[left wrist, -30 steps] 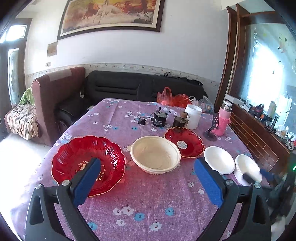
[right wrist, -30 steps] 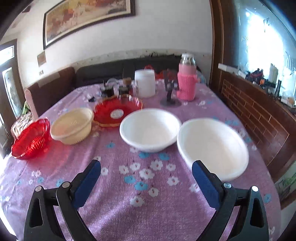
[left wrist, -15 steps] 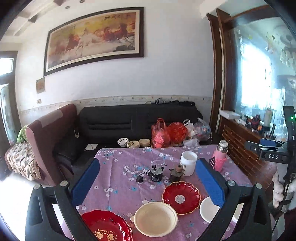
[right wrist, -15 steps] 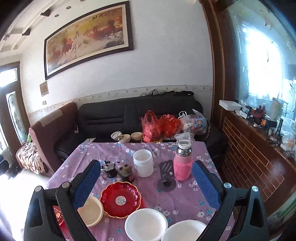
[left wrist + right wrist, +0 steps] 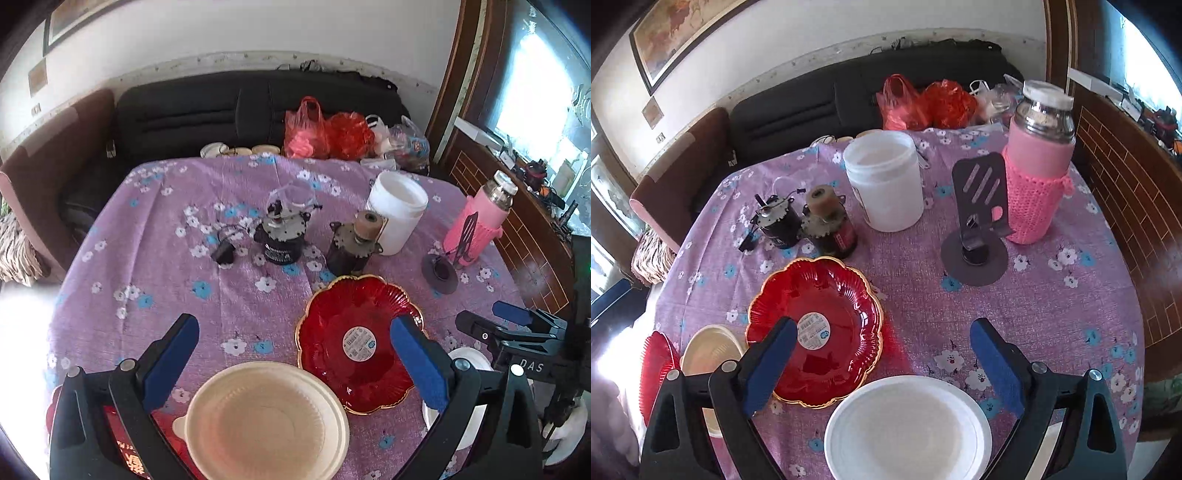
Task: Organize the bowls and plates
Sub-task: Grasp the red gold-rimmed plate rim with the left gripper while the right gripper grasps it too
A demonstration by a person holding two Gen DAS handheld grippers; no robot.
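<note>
Grippers left [image 5: 295, 354] and right [image 5: 882, 354] both spread wide over two red plates [image 5: 816, 332], one cream bowl [image 5: 266, 421], one white bowl [image 5: 908, 428].

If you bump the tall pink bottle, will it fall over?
Probably yes: the pink bottle stands tall and narrow, so a high push may tip it. Its knitted sleeve should give grip, not slip. The metal top suggests it is fairly heavy.

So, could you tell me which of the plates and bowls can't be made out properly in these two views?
- Large red bowl, left wrist view: mostly hidden behind the left gripper finger and cut by the bottom edge.
- Second white bowl, left wrist view: covered by that gripper's right finger; the right gripper overlaps it.
- White bowl, right wrist view: near rim cut off by the bottom edge.
- Cream bowl, right wrist view: partly behind the gripper finger.
</note>
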